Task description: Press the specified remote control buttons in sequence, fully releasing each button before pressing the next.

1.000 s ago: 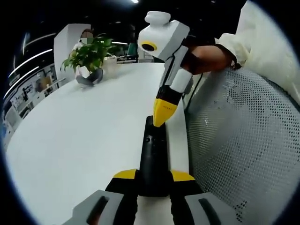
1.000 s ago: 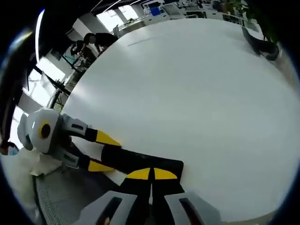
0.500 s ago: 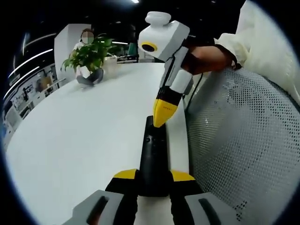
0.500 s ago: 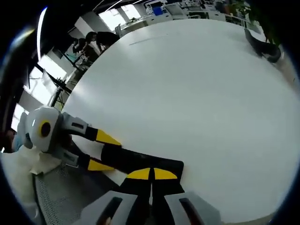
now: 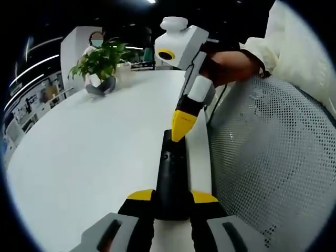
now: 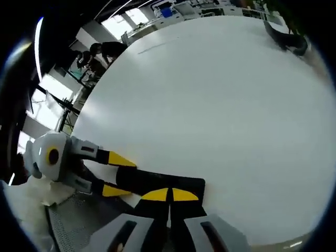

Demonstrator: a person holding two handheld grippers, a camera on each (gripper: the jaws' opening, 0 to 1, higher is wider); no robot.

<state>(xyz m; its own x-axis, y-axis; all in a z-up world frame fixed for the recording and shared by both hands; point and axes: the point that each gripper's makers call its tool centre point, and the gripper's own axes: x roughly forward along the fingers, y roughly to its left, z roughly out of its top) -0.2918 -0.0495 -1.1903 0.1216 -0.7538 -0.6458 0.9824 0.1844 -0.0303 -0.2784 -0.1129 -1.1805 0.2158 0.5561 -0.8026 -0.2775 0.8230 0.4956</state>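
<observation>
Both views sit close above the remote (image 5: 171, 178) (image 6: 157, 181), looking along it from opposite ends, sharing the surface (image 5: 94, 142) (image 6: 210, 105).

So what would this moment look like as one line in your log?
left gripper: shut on remote | right gripper: shut, tip on remote's far end | table: white | plant: far corner

text: you have nothing legible here | remote control (image 5: 171, 176): button marks too small for you to read | grippers: no readable labels | table (image 6: 210, 105): no print or signs
</observation>
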